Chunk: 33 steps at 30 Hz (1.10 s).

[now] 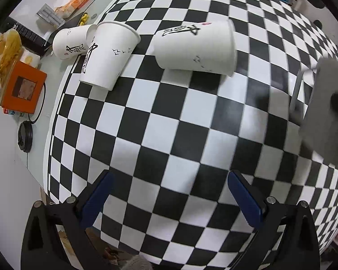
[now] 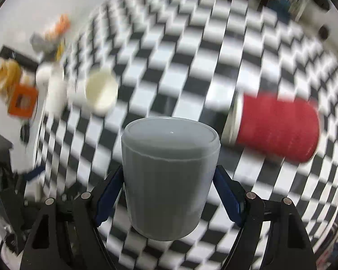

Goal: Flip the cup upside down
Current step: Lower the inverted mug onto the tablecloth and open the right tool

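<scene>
Right gripper (image 2: 169, 186) jaws clamped on grey cup (image 2: 170, 171), held above checkered worktop (image 2: 191, 67) (background blurred); red cup (image 2: 275, 128) lies nearby. Left gripper (image 1: 169, 200) jaws apart, holding nothing.

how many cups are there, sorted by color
White paper cups: 3
Grey cup: 1, between the right gripper fingers
Red cup: 1, lying on its side
Total: 5
</scene>
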Tool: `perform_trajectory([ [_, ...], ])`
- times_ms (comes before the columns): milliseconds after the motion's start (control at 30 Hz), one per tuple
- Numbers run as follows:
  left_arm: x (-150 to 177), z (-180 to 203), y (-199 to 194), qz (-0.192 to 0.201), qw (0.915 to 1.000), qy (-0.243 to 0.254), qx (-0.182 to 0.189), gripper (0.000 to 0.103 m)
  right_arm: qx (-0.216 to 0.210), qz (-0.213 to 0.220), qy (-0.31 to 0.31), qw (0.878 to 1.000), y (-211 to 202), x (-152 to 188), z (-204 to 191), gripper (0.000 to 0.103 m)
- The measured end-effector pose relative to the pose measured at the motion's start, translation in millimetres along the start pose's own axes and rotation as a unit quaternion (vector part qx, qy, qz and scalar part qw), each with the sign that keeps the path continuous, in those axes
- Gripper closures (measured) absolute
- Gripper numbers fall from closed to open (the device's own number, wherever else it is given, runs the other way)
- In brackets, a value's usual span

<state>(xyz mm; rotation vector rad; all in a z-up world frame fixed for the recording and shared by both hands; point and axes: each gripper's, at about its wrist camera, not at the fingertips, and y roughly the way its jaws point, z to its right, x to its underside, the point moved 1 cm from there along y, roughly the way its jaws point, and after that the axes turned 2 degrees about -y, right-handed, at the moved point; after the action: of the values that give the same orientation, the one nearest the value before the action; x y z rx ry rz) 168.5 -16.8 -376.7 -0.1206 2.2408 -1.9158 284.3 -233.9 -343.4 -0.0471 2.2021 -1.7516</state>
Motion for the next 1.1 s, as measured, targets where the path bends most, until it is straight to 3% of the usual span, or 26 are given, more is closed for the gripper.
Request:
perform_trajectory([
  [167, -7.7, -2.3, 12.0, -0.001, 1.0, 0.0, -0.005, 0.0, 0.03, 0.134, 0.002, 0.991, -7.8, 1.0, -11.8, 0.021],
  [367, -1.2, -9.4, 11.9, 0.017, 0.9998, 0.013, -0.001, 0.0, 0.06, 0.185, -0.013, 0.981, 5.4, 34.6, -29.5, 0.021],
  [500, 6.4, -13.9, 5.1, 0.039, 0.9988, 0.024, 0.016, 0.0, 0.073, 0.189, -0.003, 0.979, 11.0, 59.7, -44.1, 0.02],
  [767, 20.3, -12.7, -14.5, 0.075, 0.9954, 0.058, 0.018, 0.0, 0.105, 0.155, 0.034, 0.982, 15.9, 95.2, -53.6, 0.019],
  [900, 28.7, -12.0, -34.1, 0.098, 0.9924, 0.071, 0.026, 0.0, 0.127, 0.15, 0.066, 0.978, 1.6, 110.9, -51.6, 0.006],
  [1100, 44.8, -8.2, -86.3, 0.138, 0.9849, 0.092, 0.051, 0.0, 0.171, 0.154, 0.114, 0.966, -48.4, 142.1, -52.1, 0.0],
])
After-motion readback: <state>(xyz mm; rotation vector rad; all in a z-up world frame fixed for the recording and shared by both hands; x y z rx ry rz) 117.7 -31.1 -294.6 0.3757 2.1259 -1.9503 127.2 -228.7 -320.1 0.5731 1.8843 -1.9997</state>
